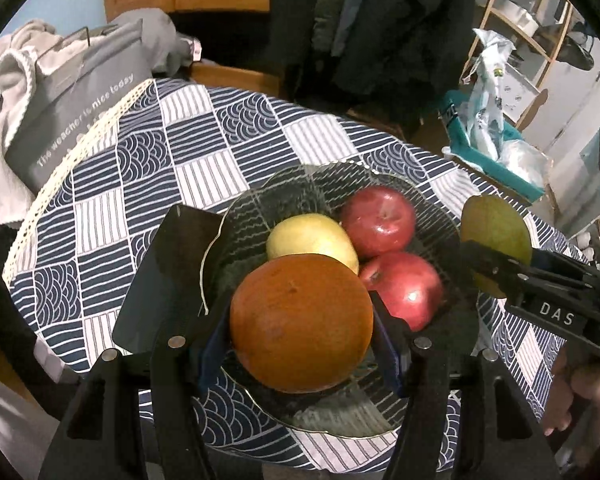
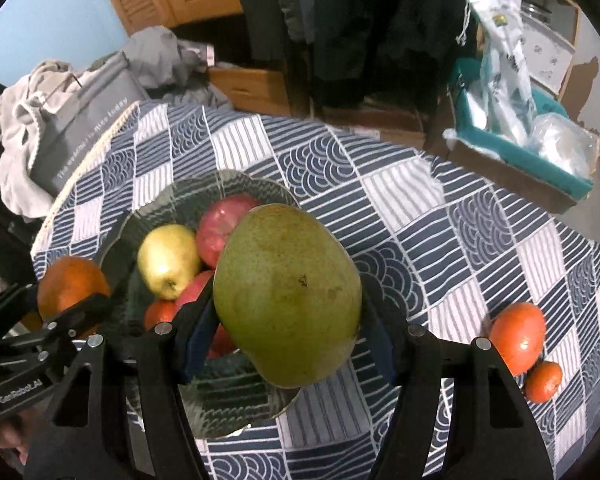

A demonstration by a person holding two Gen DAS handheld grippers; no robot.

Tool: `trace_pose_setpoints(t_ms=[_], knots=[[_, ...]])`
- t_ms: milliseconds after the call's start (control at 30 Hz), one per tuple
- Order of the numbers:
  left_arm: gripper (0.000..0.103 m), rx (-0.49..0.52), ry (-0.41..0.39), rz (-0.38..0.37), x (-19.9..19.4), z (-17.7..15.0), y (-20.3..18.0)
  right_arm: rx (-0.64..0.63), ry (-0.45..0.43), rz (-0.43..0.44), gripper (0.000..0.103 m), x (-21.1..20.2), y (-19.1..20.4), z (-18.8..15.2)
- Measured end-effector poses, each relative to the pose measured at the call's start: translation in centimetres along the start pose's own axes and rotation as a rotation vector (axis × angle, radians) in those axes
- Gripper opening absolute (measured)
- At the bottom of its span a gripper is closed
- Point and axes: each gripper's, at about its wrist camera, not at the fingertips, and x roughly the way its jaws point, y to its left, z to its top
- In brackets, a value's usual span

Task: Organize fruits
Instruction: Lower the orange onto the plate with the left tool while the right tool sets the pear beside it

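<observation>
My left gripper [image 1: 300, 320] is shut on a large orange [image 1: 300, 322] and holds it over the near side of a glass bowl [image 1: 300, 184]. In the bowl lie a yellow apple [image 1: 312, 238] and two red apples [image 1: 378, 220] [image 1: 404, 286]. My right gripper [image 2: 288, 320] is shut on a green pear [image 2: 288, 292], held above the bowl's right rim [image 2: 204, 188]. The left wrist view shows that pear [image 1: 496, 232] at the right. The right wrist view shows the held orange [image 2: 70, 284] at the left and a small orange [image 2: 160, 314] low in the bowl.
A round table under a blue and white patterned cloth [image 1: 188, 152] carries the bowl. Two oranges [image 2: 518, 336] [image 2: 544, 380] lie on the cloth at the right. A grey bag [image 1: 80, 100] and clothes crowd the far left; a teal box [image 2: 540, 160] stands beyond the right edge.
</observation>
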Motion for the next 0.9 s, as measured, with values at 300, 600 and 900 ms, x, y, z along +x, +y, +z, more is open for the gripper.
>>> trace_pose_setpoints(t_ms=[300, 600, 900], knots=[[0.065, -0.035, 0.058, 0.0, 1.9, -0.2, 1.0, 0.003, 0.044, 0.004, 0.066, 2.2, -0.2, 0.0], [0.074, -0.026, 0.063, 0.03, 2.6, -0.3, 1.1, -0.028, 0.005, 0.01, 0.075, 1.7, 0.5, 0.7], [0.084, -0.002, -0.004, 0.038, 0.7, 0.2, 0.5, -0.017, -0.057, 0.011, 0.076, -0.9, 0.4, 1.4]])
